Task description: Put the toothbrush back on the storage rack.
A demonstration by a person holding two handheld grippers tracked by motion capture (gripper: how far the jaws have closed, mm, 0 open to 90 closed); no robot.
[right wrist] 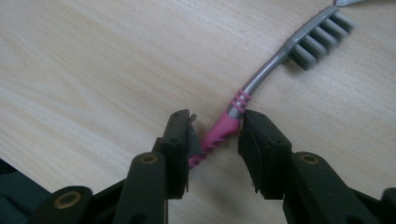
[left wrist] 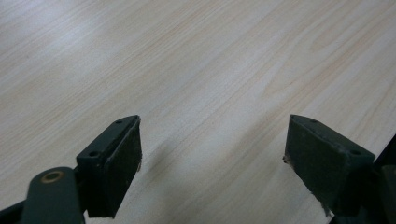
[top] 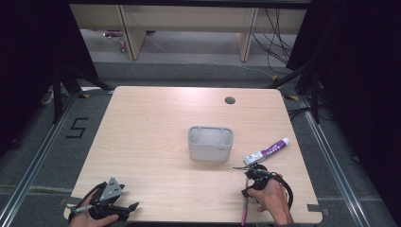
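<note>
Nearest the camera at the left, the left gripper [top: 106,204] rests on the pale wooden bench [top: 156,123], jaws wide open and empty. Rightward, past the grey plastic caddy [top: 210,143], the right gripper [right wrist: 215,135] straddles the pink-and-grey plastic toothbrush [right wrist: 261,77] lying flat, jaws part-closed, whether pressing I cannot tell. Light, stiff, slim; its ribbed pink handle should offer the surest hold.

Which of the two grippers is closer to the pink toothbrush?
The right. The right gripper has its jaws on either side of the toothbrush handle near the table's right front. The left gripper sits at the table's left front corner, jaws open over bare wood, far from it.
</note>
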